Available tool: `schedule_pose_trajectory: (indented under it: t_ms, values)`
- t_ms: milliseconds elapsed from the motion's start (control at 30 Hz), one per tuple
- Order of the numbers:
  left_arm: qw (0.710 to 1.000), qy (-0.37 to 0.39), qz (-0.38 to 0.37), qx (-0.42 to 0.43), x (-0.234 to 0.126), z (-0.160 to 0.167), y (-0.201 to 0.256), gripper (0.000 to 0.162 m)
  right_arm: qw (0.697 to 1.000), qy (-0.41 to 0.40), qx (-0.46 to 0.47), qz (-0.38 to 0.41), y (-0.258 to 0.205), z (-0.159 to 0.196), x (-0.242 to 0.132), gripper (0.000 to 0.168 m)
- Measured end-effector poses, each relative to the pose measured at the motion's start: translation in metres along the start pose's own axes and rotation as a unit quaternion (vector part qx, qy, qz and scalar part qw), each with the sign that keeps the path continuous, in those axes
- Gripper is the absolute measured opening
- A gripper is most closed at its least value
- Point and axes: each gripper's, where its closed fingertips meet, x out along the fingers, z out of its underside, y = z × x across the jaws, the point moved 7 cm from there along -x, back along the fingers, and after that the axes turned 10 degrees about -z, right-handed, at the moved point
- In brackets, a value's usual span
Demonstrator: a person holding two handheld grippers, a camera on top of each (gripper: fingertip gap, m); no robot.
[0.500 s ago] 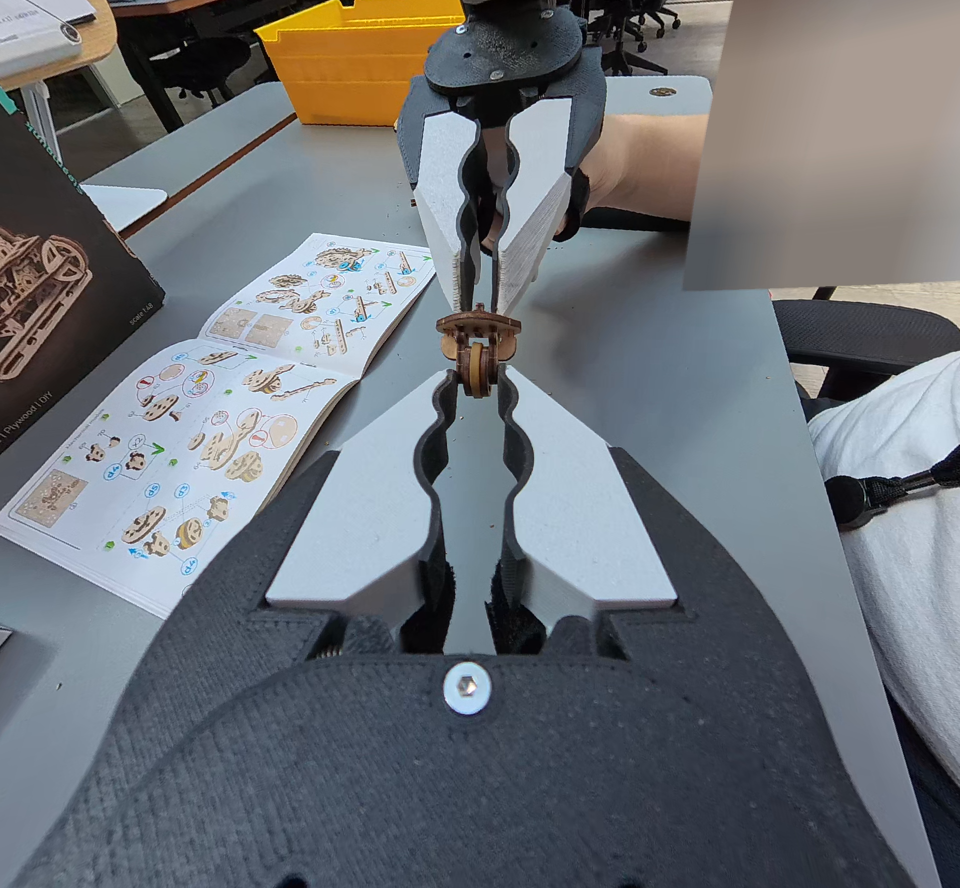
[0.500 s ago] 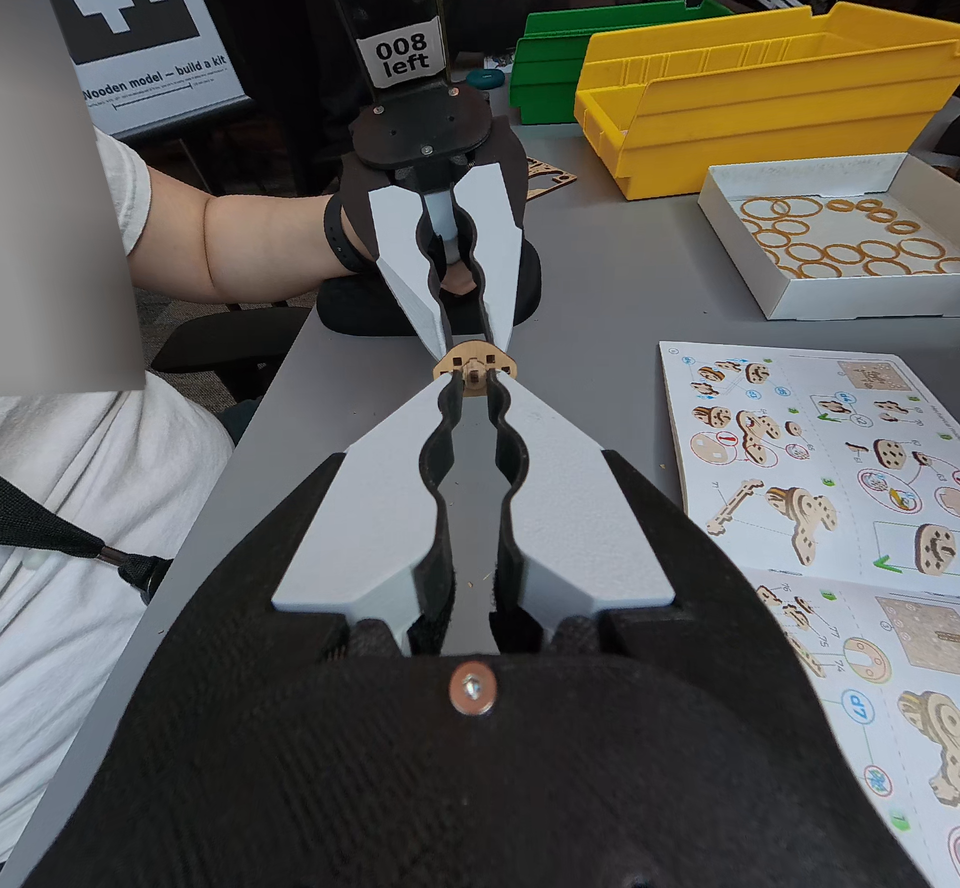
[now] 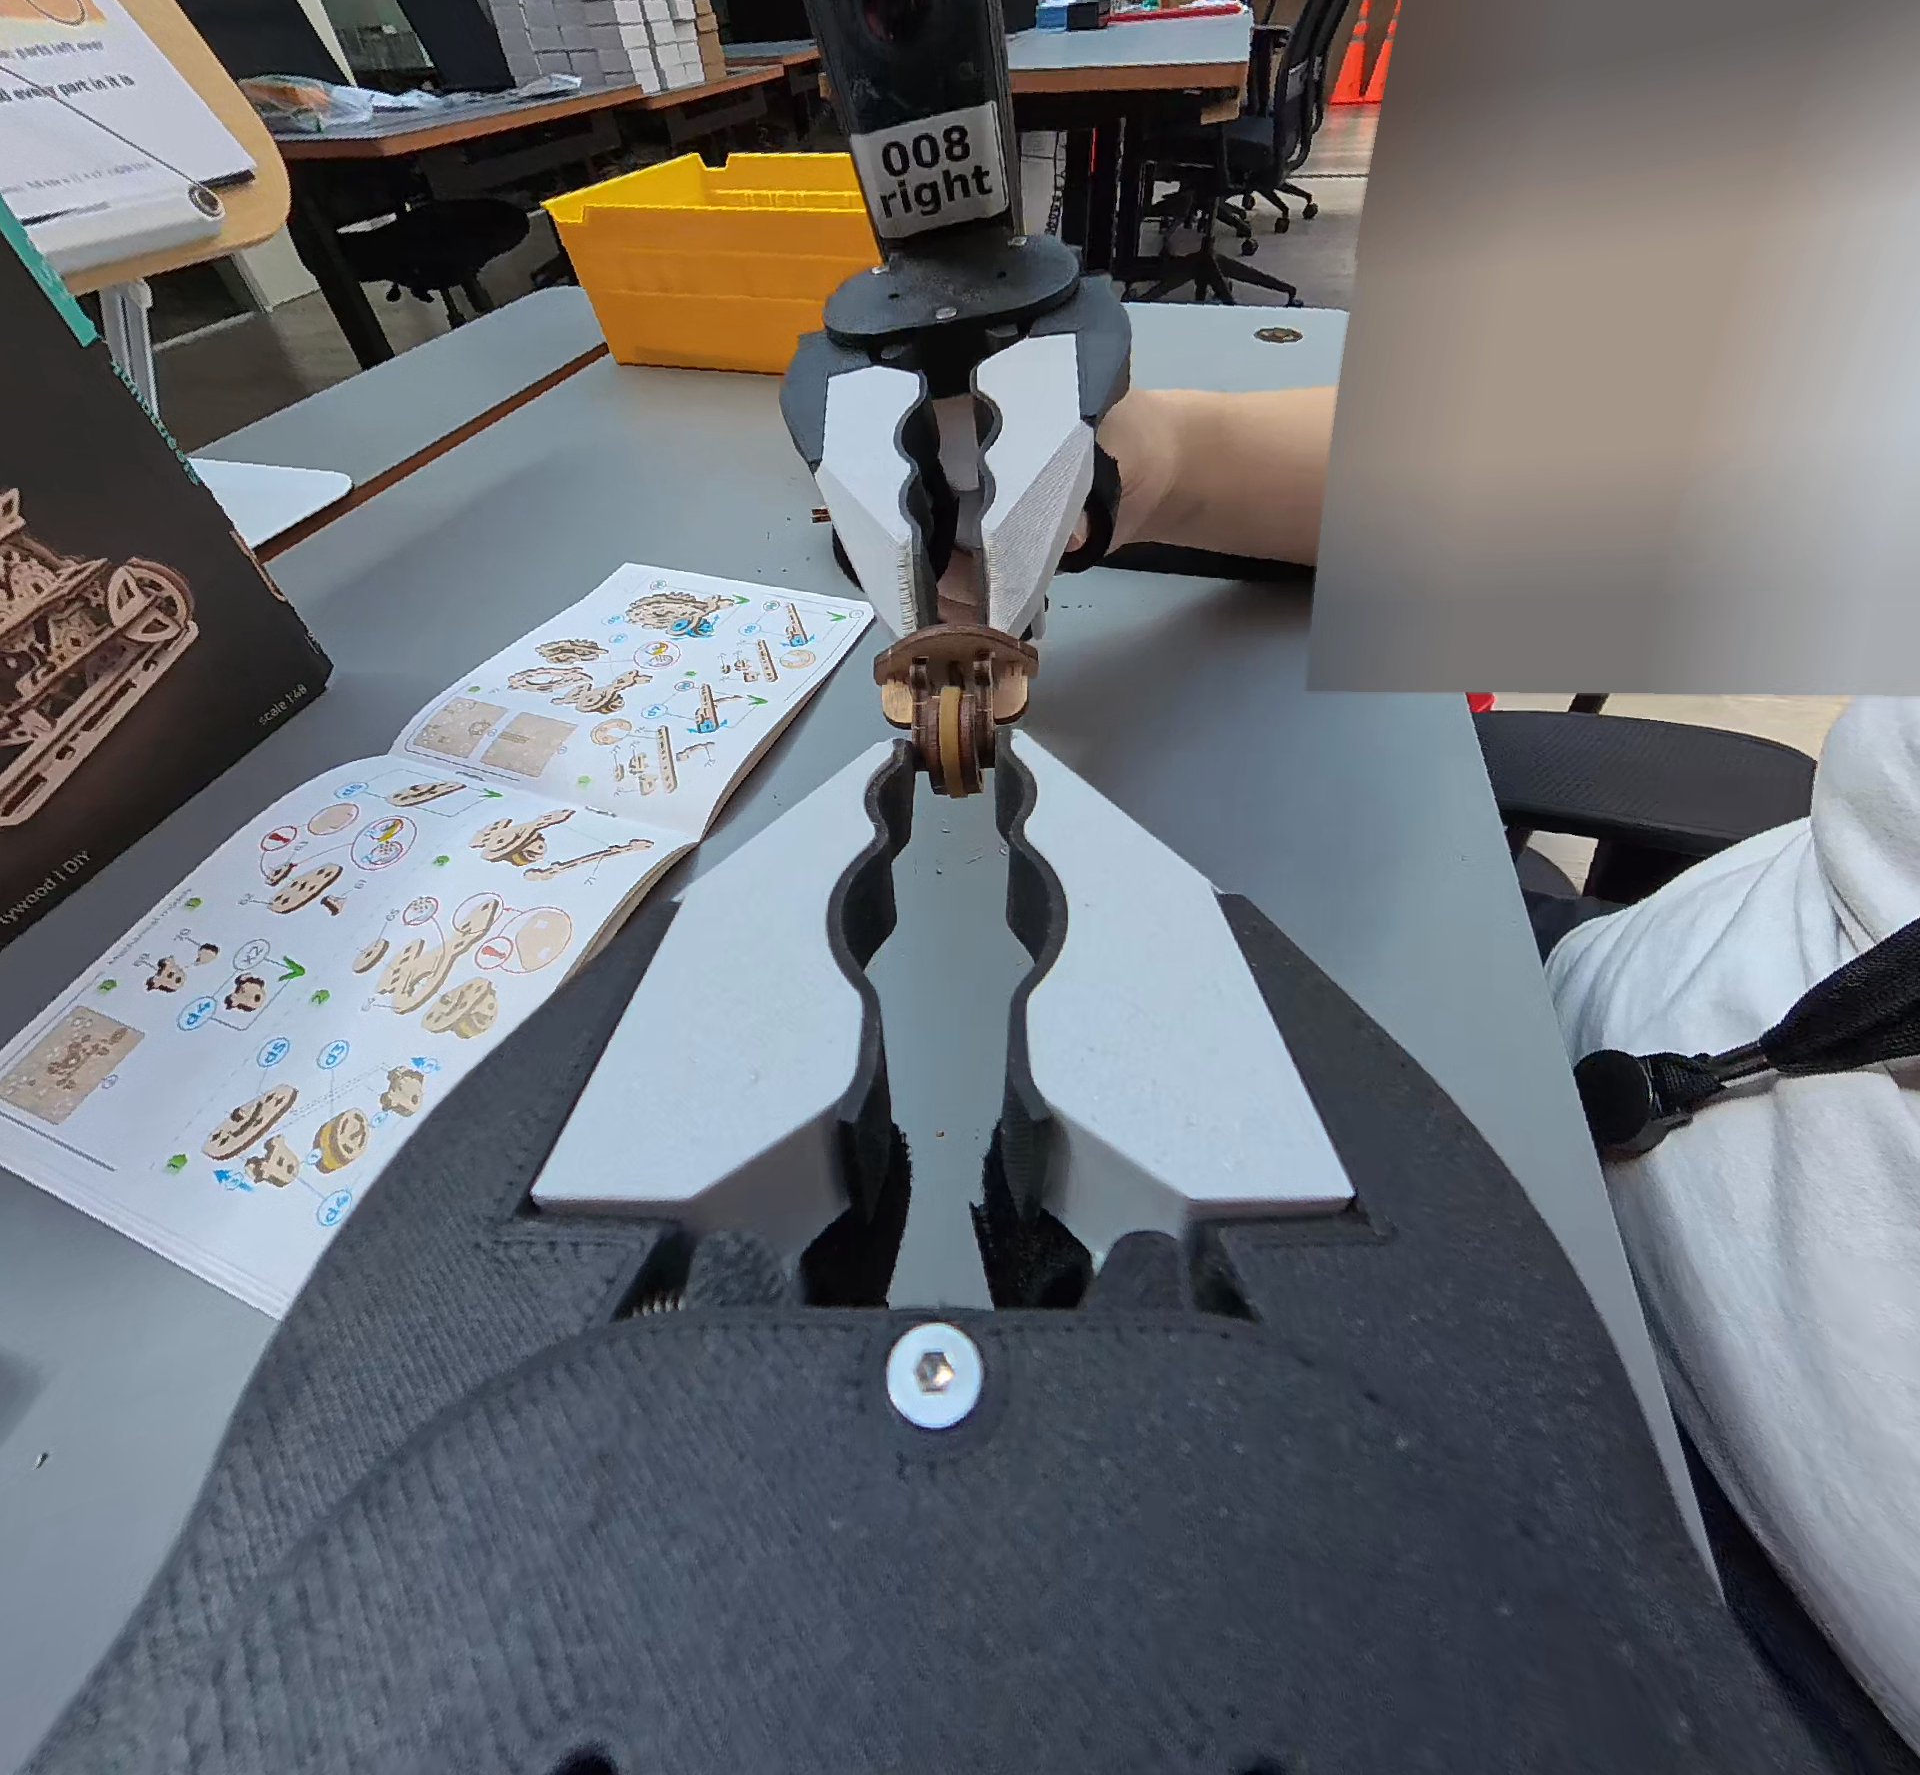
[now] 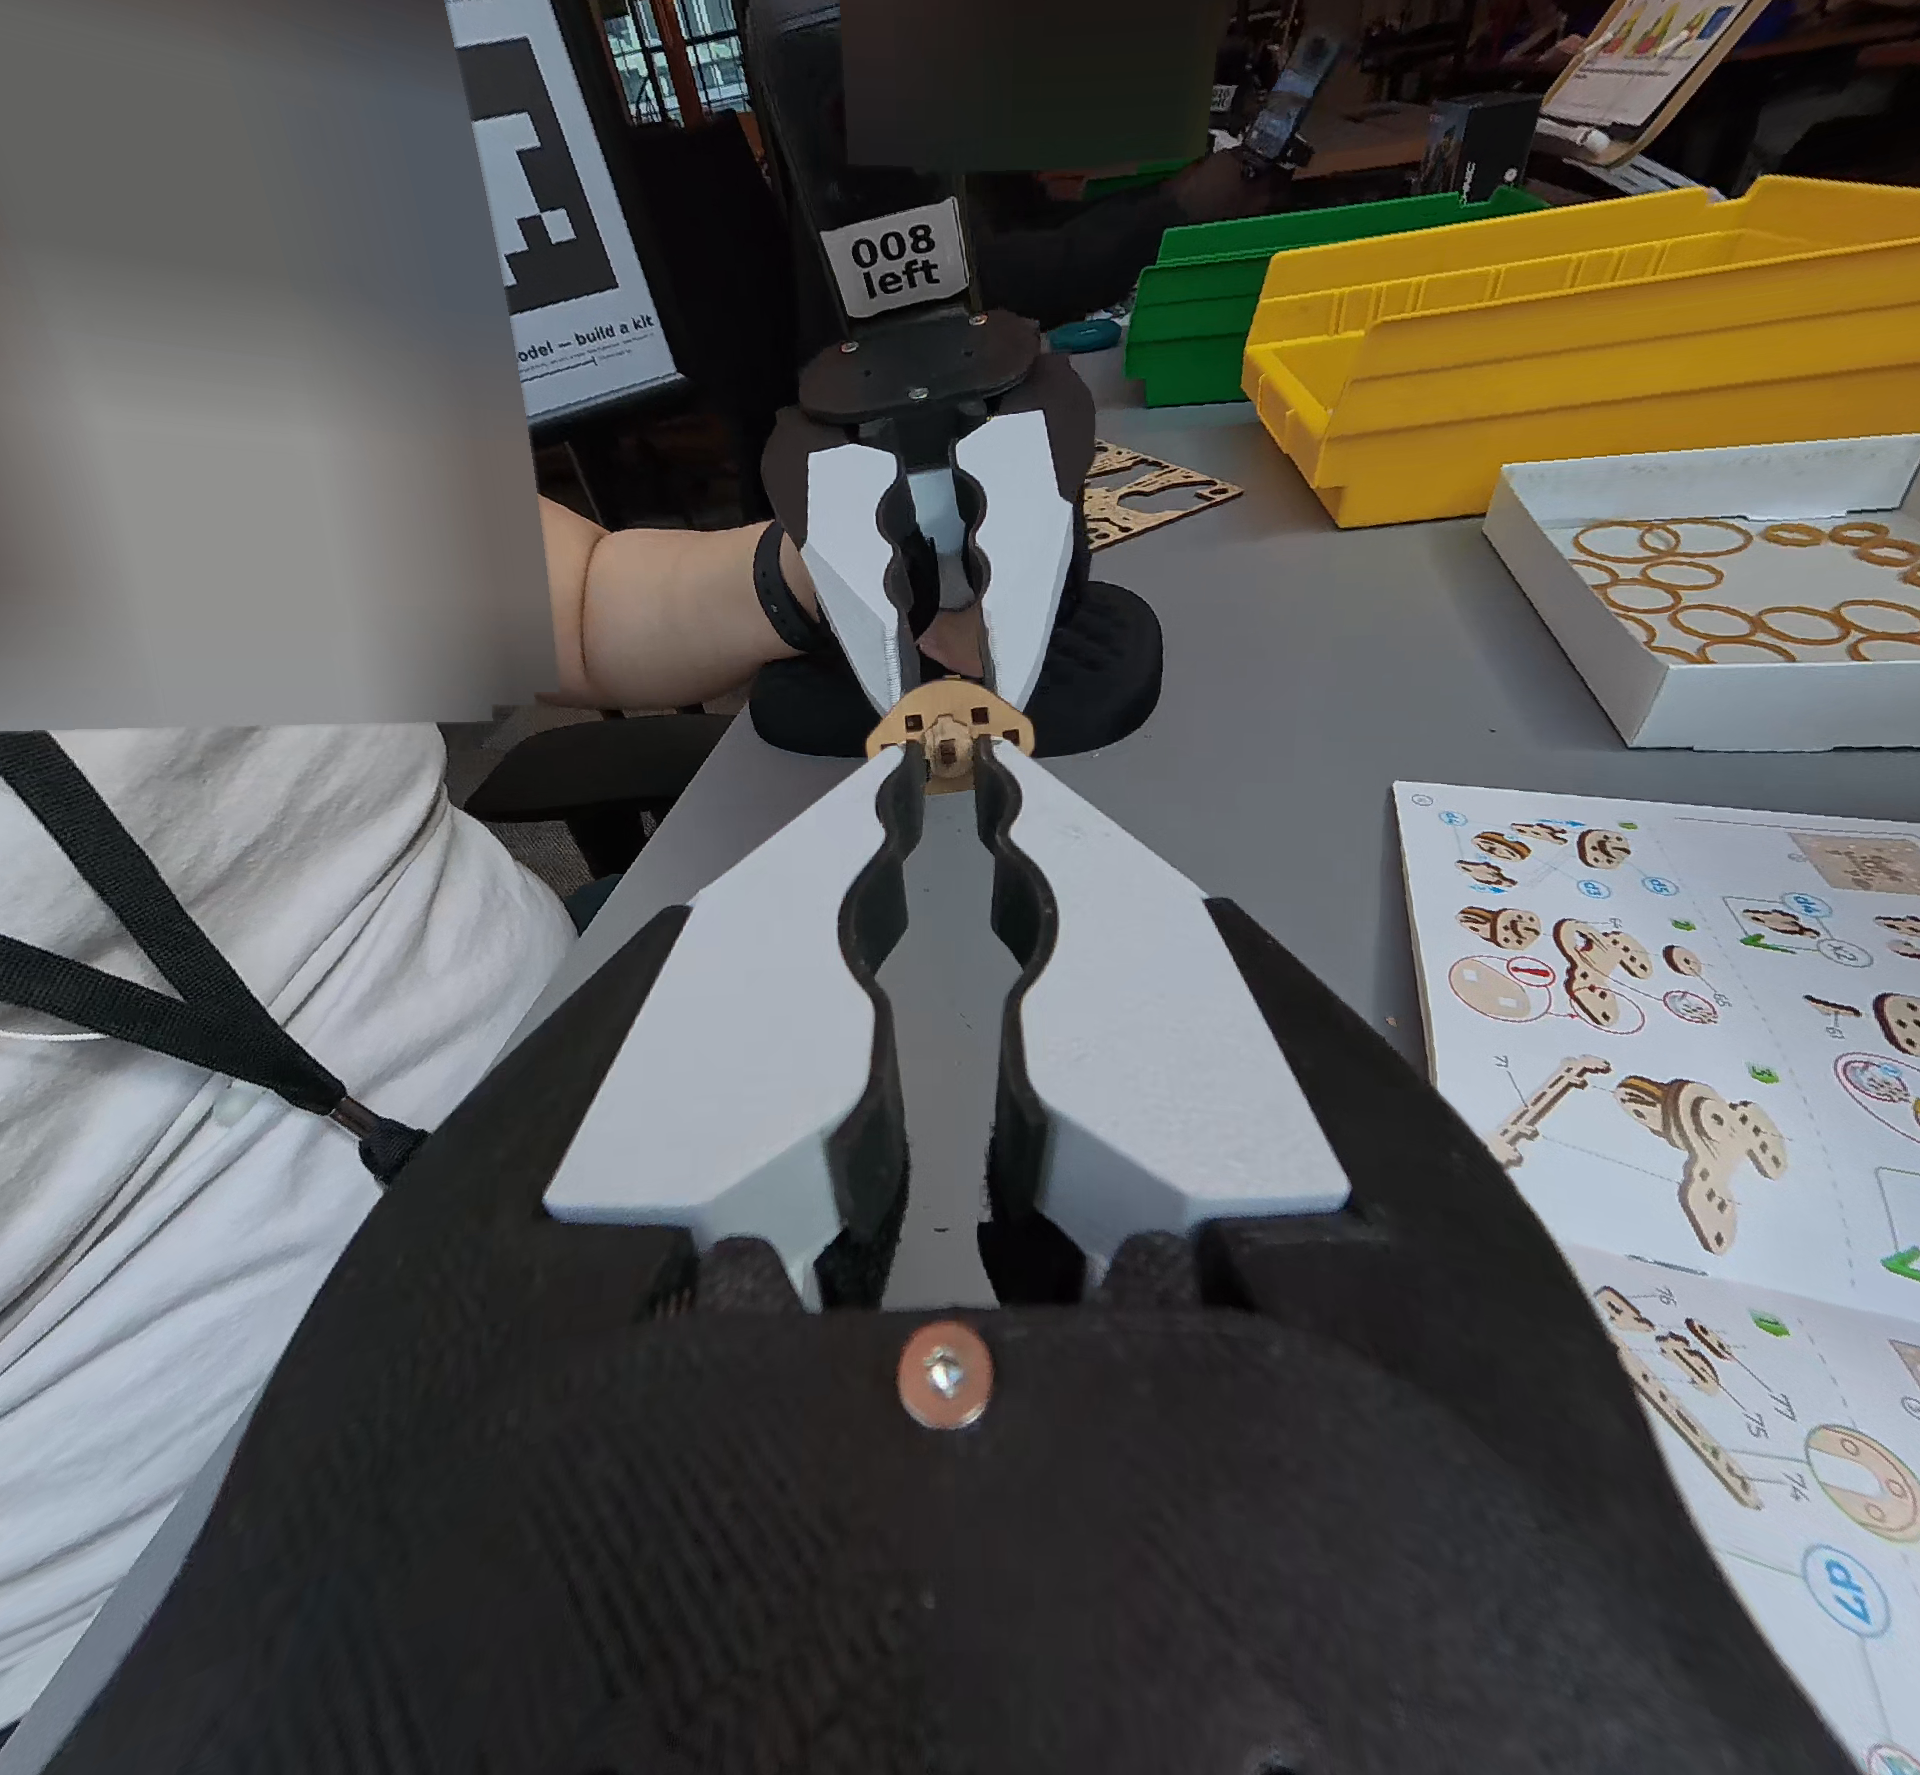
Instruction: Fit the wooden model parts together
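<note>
Assembly looks partly done: a small wooden sub-assembly [image 3: 954,702], a flat slotted plate of pale plywood with stacked discs on its underside, hangs above the grey surface [image 3: 1247,842] between both grippers. Left gripper [image 3: 948,759] jaws pinch the discs; right gripper [image 4: 943,764] jaws clamp the plate. Seating remains, probably.
</note>
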Motion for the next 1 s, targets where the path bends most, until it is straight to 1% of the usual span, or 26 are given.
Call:
schedule_pose_trajectory:
  t_ms: [100,200,333,533,633,833,1000]
  values:
    - [1.0,0.007,-0.013,0.022,-0.003,-0.003,0.002,0.013,1.0,0.017,-0.013,-0.006,0.0,-0.001,0.001,0.009]
    - [0.999,0.011,-0.02,0.033,-0.005,-0.003,0.003,0.013,0.999,0.033,-0.006,-0.019,0.0,-0.002,0.003,0.009]
    - [0.999,0.005,-0.03,0.042,-0.006,-0.002,0.002,0.014,0.999,0.033,-0.002,-0.017,0.003,0.0,0.005,0.009]
    - [0.998,-0.02,-0.043,0.037,-0.004,0.004,-0.001,0.014,1.0,-0.001,-0.019,0.016,0.005,0.003,0.007,0.009]
    - [0.997,-0.036,-0.051,0.046,-0.001,0.007,-0.002,0.014,1.0,-0.013,-0.009,0.024,0.007,0.007,0.007,0.009]
    - [0.996,-0.051,-0.058,0.046,0.001,0.011,-0.003,0.014,0.999,-0.032,-0.011,0.038,0.008,0.009,0.008,0.009]
    - [0.997,-0.049,-0.055,0.027,0.001,0.012,-0.003,0.013,0.998,-0.041,-0.002,0.049,0.008,0.007,0.009,0.009]
